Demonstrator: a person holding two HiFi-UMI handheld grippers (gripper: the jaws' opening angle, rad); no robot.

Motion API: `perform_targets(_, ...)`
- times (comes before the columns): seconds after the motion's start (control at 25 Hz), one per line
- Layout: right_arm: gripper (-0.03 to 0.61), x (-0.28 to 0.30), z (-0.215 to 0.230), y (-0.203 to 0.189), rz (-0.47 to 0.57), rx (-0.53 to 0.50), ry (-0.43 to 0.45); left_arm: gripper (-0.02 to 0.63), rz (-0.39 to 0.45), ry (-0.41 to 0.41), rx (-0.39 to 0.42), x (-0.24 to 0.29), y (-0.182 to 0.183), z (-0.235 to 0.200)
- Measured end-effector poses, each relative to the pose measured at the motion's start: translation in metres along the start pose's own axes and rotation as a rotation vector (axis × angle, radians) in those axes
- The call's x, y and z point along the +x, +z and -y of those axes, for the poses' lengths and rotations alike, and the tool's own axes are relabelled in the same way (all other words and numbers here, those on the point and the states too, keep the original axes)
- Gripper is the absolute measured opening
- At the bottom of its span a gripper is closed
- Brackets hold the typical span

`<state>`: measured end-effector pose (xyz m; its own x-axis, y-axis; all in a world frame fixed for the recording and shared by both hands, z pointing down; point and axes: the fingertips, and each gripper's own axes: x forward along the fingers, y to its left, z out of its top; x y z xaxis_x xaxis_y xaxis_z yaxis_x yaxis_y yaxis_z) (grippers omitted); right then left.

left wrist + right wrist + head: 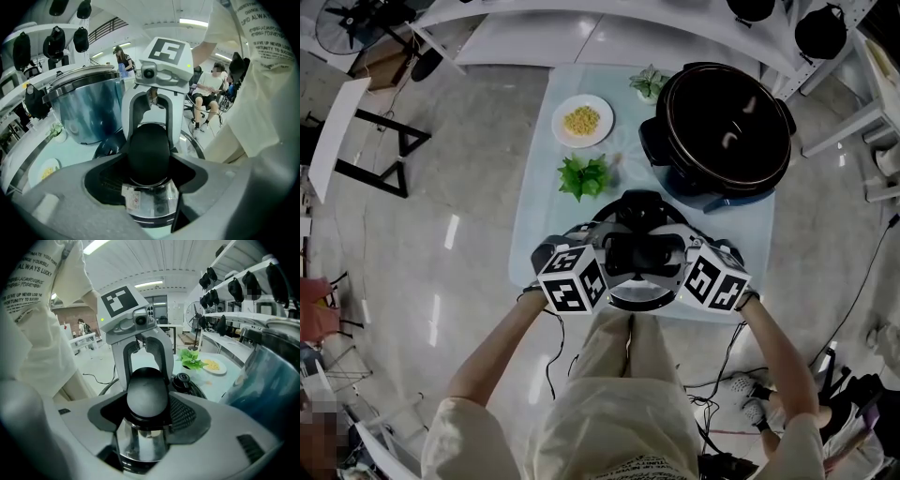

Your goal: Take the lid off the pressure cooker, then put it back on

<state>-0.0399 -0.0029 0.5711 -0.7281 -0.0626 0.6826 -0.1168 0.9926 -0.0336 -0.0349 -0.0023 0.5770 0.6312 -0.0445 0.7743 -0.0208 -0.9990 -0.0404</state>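
The jaws of the left gripper (pixel 149 176) and the right gripper (pixel 147 420) clamp the black handle (pixel 149 150) of the lid (pixel 637 298) from opposite sides, facing each other. The lid is at the middle of the desk's (pixel 539 225) near edge; I cannot tell whether it rests there. The left forearm (pixel 497 347) and right forearm (pixel 778 352) reach forward and converge, with the grippers tilted downward. The open pressure cooker (pixel 727 127) stands near the far right corner.

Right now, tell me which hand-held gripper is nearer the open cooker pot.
Right. In the head view the right hand-held gripper is directly below the pot; the left hand-held gripper is further left, across the lid both hold.
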Motion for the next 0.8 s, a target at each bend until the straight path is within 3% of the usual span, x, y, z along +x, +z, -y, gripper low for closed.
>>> perform_targets(0.48, 0.274, 0.005, 0.002, -0.014, -0.04, -0.023, -0.026, 0.287, -0.022, 0.028, 0.025, 0.013, -0.004, 0.001)
perform_targets(0.8, 0.275, 0.008, 0.001, -0.015, -0.063, -0.002, -0.037, 0.288, 0.01, 0.057, -0.026, 0.015, -0.004, 0.001)
